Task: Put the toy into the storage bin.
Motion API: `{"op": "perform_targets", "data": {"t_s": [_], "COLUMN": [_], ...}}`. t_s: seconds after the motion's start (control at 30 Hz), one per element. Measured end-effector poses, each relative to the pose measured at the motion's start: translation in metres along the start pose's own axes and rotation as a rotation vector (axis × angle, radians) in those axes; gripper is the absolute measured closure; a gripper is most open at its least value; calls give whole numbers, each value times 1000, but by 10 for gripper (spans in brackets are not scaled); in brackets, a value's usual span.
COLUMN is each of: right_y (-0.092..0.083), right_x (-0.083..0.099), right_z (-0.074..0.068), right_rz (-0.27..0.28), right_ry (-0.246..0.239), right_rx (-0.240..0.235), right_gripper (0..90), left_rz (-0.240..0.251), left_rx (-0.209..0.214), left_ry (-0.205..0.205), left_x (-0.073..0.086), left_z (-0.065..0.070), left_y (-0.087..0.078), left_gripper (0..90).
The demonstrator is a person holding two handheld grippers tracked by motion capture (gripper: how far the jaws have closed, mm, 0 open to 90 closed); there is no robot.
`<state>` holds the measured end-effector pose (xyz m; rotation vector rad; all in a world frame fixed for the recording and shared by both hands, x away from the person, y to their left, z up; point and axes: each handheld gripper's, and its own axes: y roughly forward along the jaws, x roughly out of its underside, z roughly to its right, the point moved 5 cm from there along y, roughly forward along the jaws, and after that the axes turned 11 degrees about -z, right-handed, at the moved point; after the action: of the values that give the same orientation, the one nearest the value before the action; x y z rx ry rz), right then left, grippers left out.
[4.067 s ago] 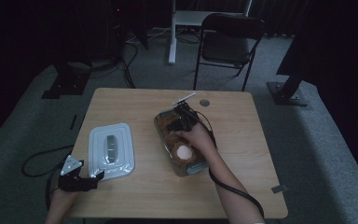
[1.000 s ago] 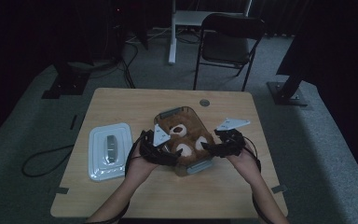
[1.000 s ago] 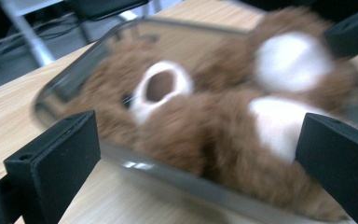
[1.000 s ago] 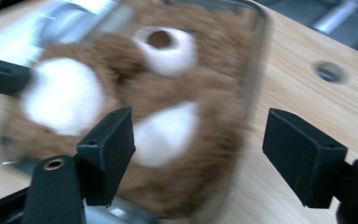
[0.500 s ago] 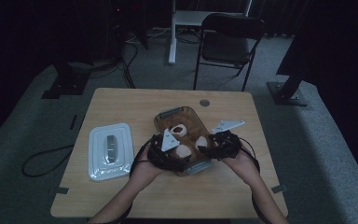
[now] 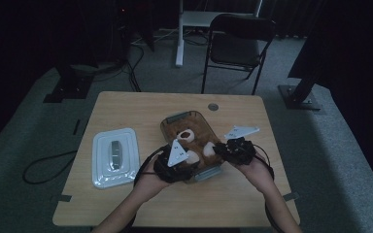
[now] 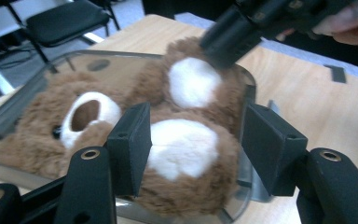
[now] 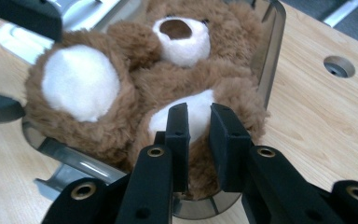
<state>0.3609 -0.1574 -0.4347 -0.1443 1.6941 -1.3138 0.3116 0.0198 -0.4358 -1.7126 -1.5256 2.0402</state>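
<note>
- The brown plush teddy bear (image 8: 168,79), lying in the clear plastic tub (image 6: 175,119), looks soft, light and squashy.
- Left gripper (image 7: 191,140) has just been closing around 1 white-soled foot (image 7: 182,144); right gripper (image 8: 198,126) pinches the other foot, both good holds.

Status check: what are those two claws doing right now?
Both grippers closing on brown plush teddy bear in clear plastic tub: left gripper around one foot, right gripper pinching other. Nothing blocking.
</note>
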Motion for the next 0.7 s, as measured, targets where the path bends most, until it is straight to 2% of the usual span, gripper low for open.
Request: {"op": "perform_targets", "data": {"t_s": [0.03,0.1,0.27,0.37,0.47,0.53,0.63,0.7], "right_y": [2,7,14,21,29,33,38,45], "right_x": [0,1,-1,-1,0,-1,-3,-4], "right_z": [1,3,5,6,8,7,4,2], "right_rz": [-13,-37,-63,-91,-109,-123,-157,-203], "right_ry": [3,13,21,25,37,31,-4,-27], "right_rx": [16,5,-8,-18,-32,-28,-17,-21], "right_gripper": [838,895,899,899,900,900,900,900], "left_rz": [-14,-26,-61,-91,-119,-141,-178,-203], "left_rx": [9,-12,-22,-48,-53,-41,-31,-30], "left_ry": [1,-9,-10,20,10,4,4,3], "left_x": [1,2,3,5,4,5,7,8], "left_z": [0,-2,-10,-10,-13,-15,-18,-19], "left_y": [3,8,13,16,22,28,36,42], "left_gripper": [493,565,659,721,731,748,764,766]}}
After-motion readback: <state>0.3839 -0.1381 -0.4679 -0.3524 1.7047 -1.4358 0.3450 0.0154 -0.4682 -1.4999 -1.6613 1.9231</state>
